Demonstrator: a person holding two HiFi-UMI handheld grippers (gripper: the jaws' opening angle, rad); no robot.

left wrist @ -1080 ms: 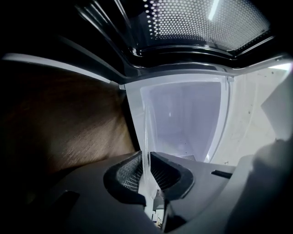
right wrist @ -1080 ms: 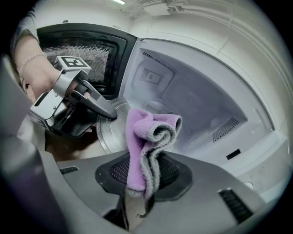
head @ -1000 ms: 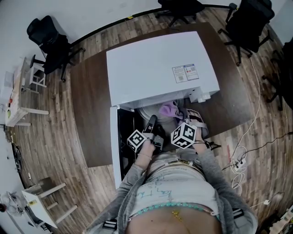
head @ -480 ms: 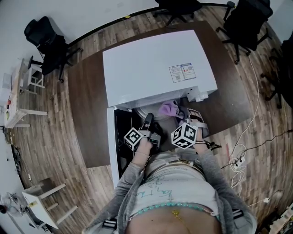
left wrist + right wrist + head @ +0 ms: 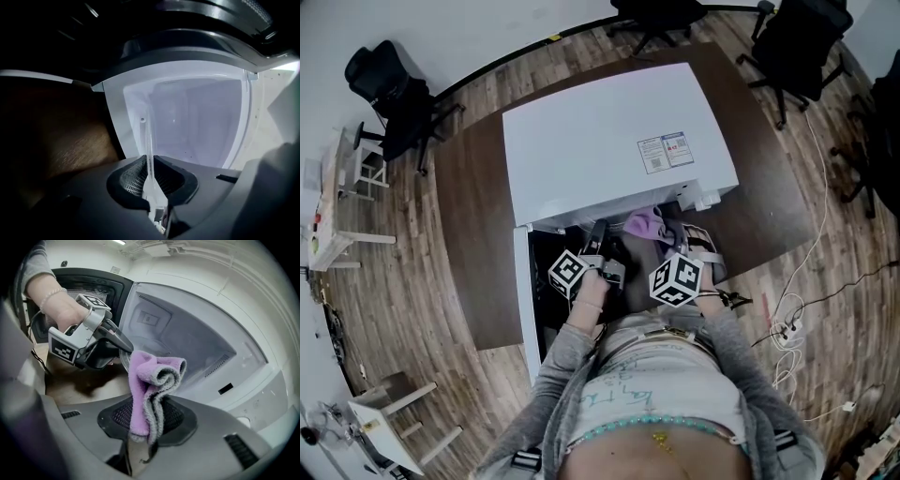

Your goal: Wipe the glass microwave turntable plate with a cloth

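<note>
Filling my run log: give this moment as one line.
left tongs shut on clear glass turntable plate | right tongs shut on purple cloth | white microwave open

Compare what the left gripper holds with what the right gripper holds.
The left gripper pinches a thin, clear glass plate by its edge; the right gripper clamps a soft, purple cloth, bunched in folds. The plate stands stiff and edge-on; the cloth flops over. Both are held at the open microwave.

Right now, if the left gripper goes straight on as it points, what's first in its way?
The left gripper, shut on the clear glass turntable plate held edge-on, faces into the open white microwave. First contact is probably the plate's far edge on the rear wall; depth is unclear.
</note>
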